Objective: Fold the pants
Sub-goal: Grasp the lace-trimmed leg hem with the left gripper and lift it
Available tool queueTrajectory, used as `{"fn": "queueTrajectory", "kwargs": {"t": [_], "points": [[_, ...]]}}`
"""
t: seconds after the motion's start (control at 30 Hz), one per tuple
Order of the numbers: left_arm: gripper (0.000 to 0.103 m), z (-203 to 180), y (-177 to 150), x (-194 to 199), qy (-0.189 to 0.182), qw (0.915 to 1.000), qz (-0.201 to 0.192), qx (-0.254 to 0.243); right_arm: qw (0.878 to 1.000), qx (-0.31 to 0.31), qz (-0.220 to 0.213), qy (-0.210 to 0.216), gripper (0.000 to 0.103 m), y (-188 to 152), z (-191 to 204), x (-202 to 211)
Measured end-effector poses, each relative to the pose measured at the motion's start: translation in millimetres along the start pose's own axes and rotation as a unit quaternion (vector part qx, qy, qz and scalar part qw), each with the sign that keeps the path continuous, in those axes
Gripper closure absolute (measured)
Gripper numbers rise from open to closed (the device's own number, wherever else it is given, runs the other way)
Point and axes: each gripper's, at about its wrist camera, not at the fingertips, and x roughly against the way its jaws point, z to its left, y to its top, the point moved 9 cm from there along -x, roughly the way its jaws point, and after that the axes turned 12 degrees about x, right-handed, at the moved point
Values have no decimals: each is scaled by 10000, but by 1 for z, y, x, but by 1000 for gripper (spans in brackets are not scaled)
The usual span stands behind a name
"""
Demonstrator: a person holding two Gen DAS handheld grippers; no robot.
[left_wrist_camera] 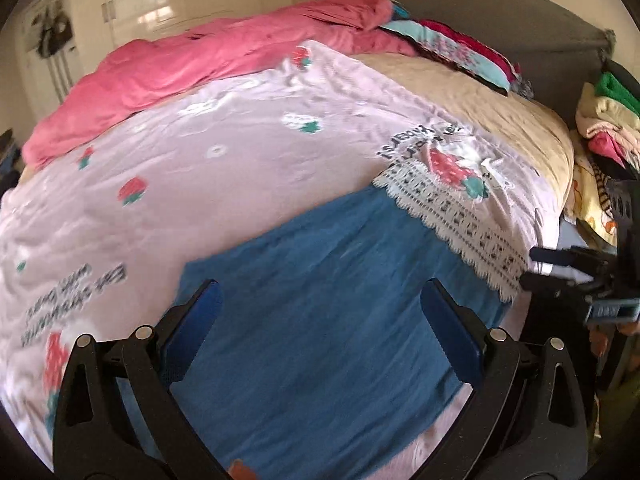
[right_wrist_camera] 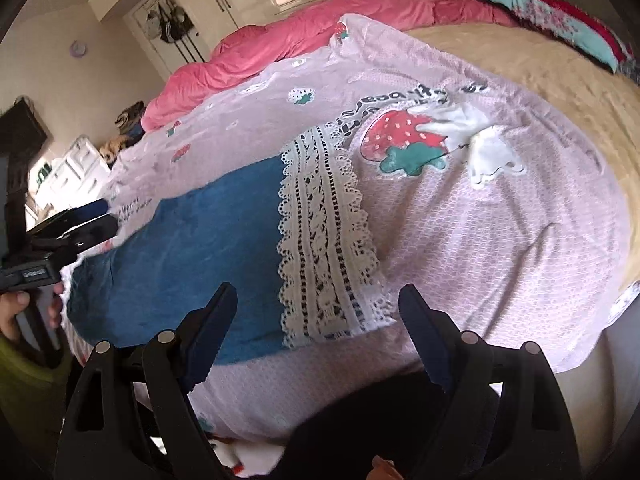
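Blue pants (left_wrist_camera: 340,340) (right_wrist_camera: 180,248) lie flat on a pink strawberry blanket (left_wrist_camera: 200,168) (right_wrist_camera: 500,240), and their white lace hem (left_wrist_camera: 452,216) (right_wrist_camera: 320,240) points toward the head of the bed. My left gripper (left_wrist_camera: 320,286) hovers open over the blue cloth with nothing between its pads; in the right wrist view it shows at the left edge (right_wrist_camera: 80,220), held by a hand (right_wrist_camera: 12,312). My right gripper (right_wrist_camera: 318,289) stands open above the lace end near the blanket's front edge, holding nothing. In the left wrist view, it shows at the far right (left_wrist_camera: 568,264).
A rumpled pink quilt (left_wrist_camera: 200,68) runs along the bed's far side. Patterned pillows (left_wrist_camera: 452,48) lean on the grey headboard (left_wrist_camera: 480,0). A beige sheet (left_wrist_camera: 500,100) covers the bed beyond the blanket. A heap of clothes (left_wrist_camera: 604,120) sits beside the bed at right.
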Motion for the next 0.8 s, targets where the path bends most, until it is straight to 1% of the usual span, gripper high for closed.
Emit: {"fn": "queueTrajectory", "kwargs": {"t": [0.03, 0.1, 0.17, 0.37, 0.5, 0.57, 0.6, 0.63, 0.67, 0.7, 0.73, 0.77, 0.8], "points": [[10, -4, 4, -5, -47, 10000, 28, -26, 10000, -60, 10, 17, 21, 1, -1, -3], [10, -16, 16, -22, -266, 9995, 181, -50, 9999, -153, 58, 0, 21, 2, -3, -8], [10, -26, 25, -37, -387, 9988, 287, -112, 9997, -198, 129, -80, 21, 1, -5, -12], [10, -51, 46, -88, -345, 9963, 490, -609, 9991, -328, 269, -51, 21, -3, -10, -19], [10, -57, 52, -121, -459, 9947, 732, -549, 9986, -383, 357, -77, 21, -4, -12, -25], [10, -57, 53, -136, -563, 9941, 869, -319, 9985, -390, 358, -129, 32, -4, -13, -26], [10, -58, 53, -143, -672, 9928, 969, -194, 9986, -380, 347, -148, 35, -4, -13, -25], [12, -58, 52, -150, -746, 9919, 1024, -98, 9987, -381, 317, -149, 43, -4, -13, -25], [15, -59, 52, -154, -819, 9909, 1066, -73, 9987, -388, 293, -157, 49, -4, -14, -24], [19, -61, 51, -158, -877, 9900, 1106, -65, 9987, -409, 260, -126, 50, -4, -14, -23], [25, -61, 51, -164, -955, 9883, 1190, -37, 9988, -428, 241, -69, 54, -4, -14, -23], [35, -62, 49, -168, -1037, 9864, 1274, -13, 9987, -454, 222, -30, 61, -3, -14, -22], [40, -64, 46, -172, -1214, 9825, 1413, 64, 9986, -485, 189, 17, 62, -3, -14, -22]]}}
